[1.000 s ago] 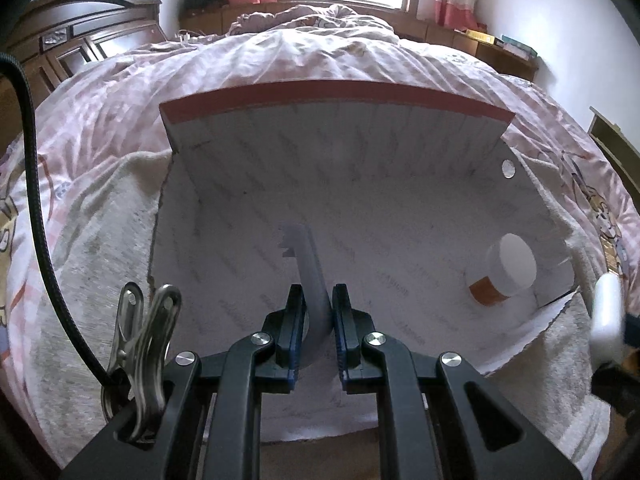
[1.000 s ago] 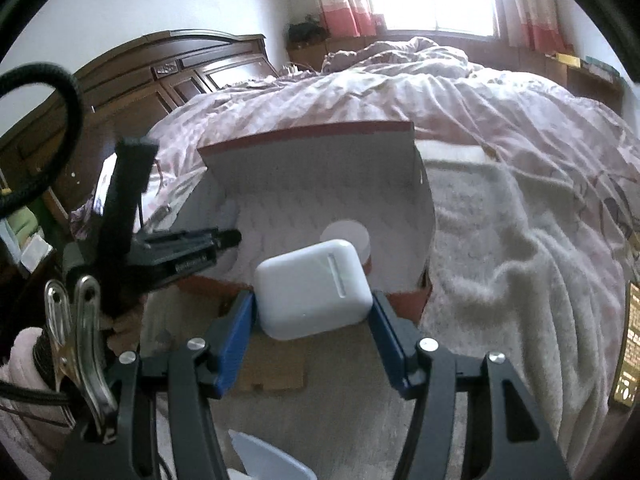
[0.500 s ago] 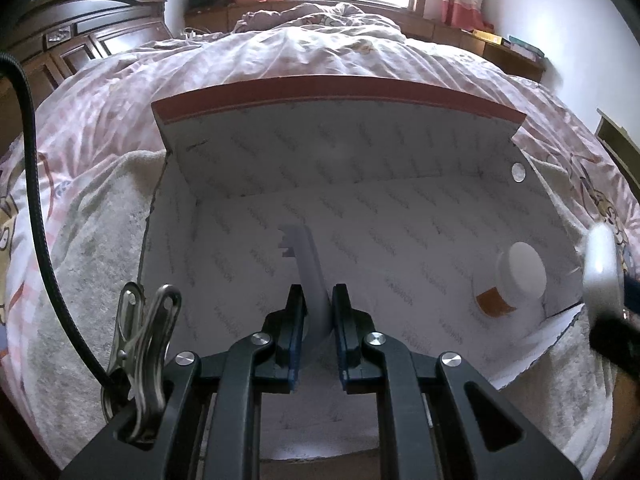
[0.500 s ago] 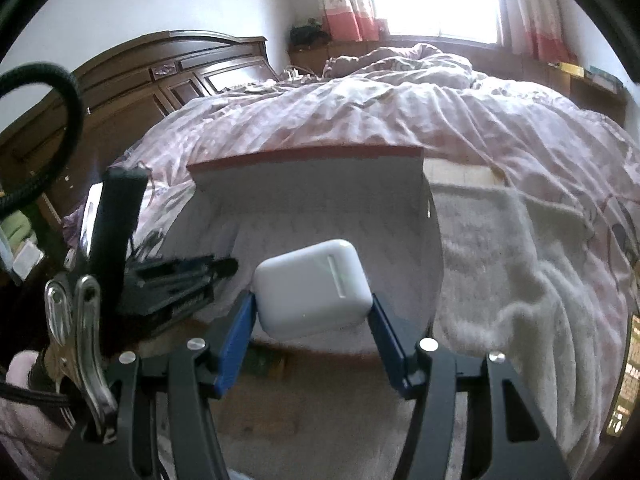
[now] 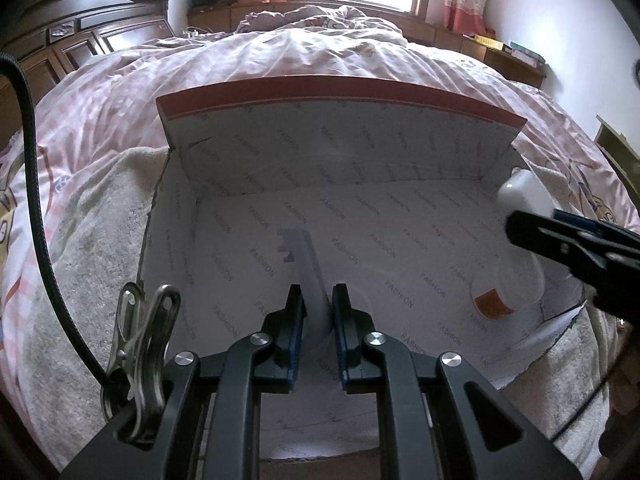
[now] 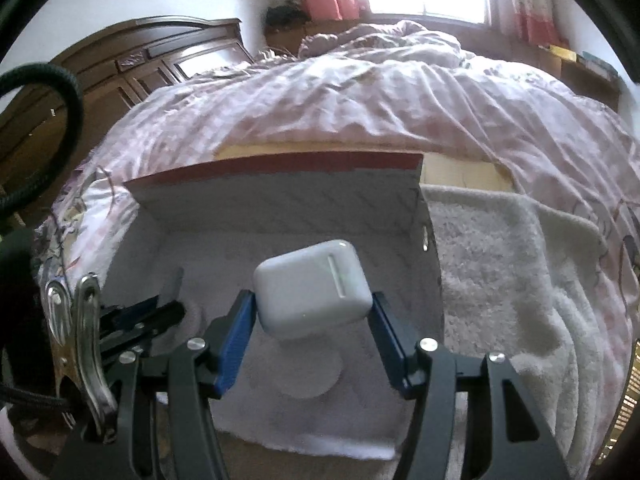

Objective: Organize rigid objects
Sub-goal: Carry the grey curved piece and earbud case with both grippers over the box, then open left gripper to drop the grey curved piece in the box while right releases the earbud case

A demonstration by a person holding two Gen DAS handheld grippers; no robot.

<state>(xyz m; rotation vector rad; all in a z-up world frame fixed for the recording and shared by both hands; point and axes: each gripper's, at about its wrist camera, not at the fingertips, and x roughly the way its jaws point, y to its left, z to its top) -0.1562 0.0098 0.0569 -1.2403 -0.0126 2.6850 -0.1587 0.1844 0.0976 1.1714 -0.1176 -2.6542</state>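
We see the left hand-held gripper [image 5: 318, 312] clamped on a flat white plastic key [image 5: 306, 264] over the open white cardboard box [image 5: 340, 152], the right hand-held gripper [image 6: 312, 316] clamped on a smooth white earbud case [image 6: 310, 288] over the box too.

the left gripper [image 5: 318, 304] had black angular arms with blue pads inside its fingers [image 5: 295, 320], and round silver screws at the joints. at eight o'clock of it a silver metal spring clip [image 5: 140, 344] sat on the black frame, pinching a black braided cable [image 5: 36, 216] that ran up toward ten o'clock. the right gripper [image 6: 312, 320] looked the same: black arms with triangular cut-outs, blue finger pads [image 6: 236, 344], silver screws, a silver clip [image 6: 80, 344] at nine o'clock, and a thick black ribbed hose [image 6: 60, 120] looping at ten o'clock.
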